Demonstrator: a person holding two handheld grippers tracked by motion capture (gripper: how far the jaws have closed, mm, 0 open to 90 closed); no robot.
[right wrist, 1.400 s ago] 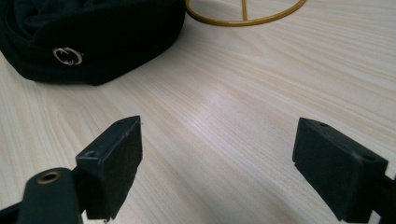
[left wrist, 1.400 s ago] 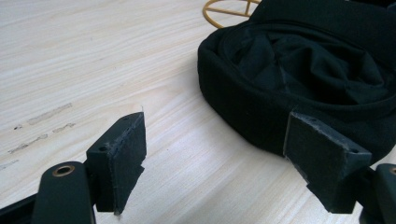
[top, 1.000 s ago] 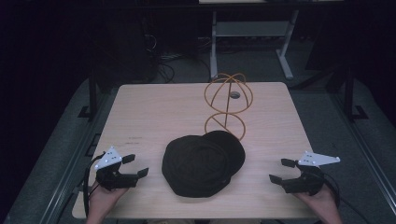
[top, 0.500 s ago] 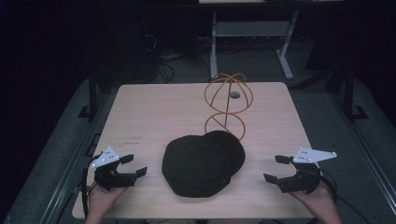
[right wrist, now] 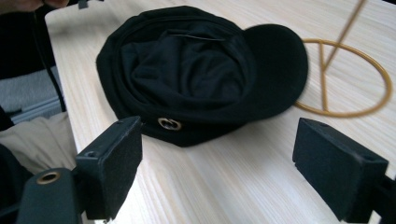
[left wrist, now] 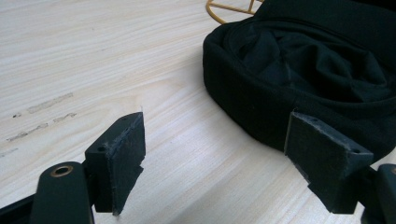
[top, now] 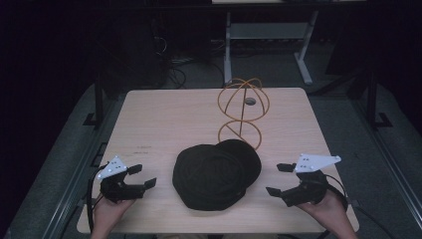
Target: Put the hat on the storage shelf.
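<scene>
Cap, black, soft crown, lying upside down near the front edge of the table, about midway between its two front corners; brim toward the far edge, touching or just over the base ring of the gold wire stand.

My left gripper: jaws spread wide, holding nothing, near the front left corner, just beside the cap's band but apart from it.

My right gripper: jaws likewise spread and empty, near the front right corner, aimed at the band where a small metal eyelet shows.

Risks, as I judge them:
- Soft fabric; a pinch on the band alone may fold the crown in and let it slide out.
- A lift from one side only may let the cap flop and spill toward the front edge.
- Wire stand looks light; dragging the brim across its base ring could tip it.
</scene>
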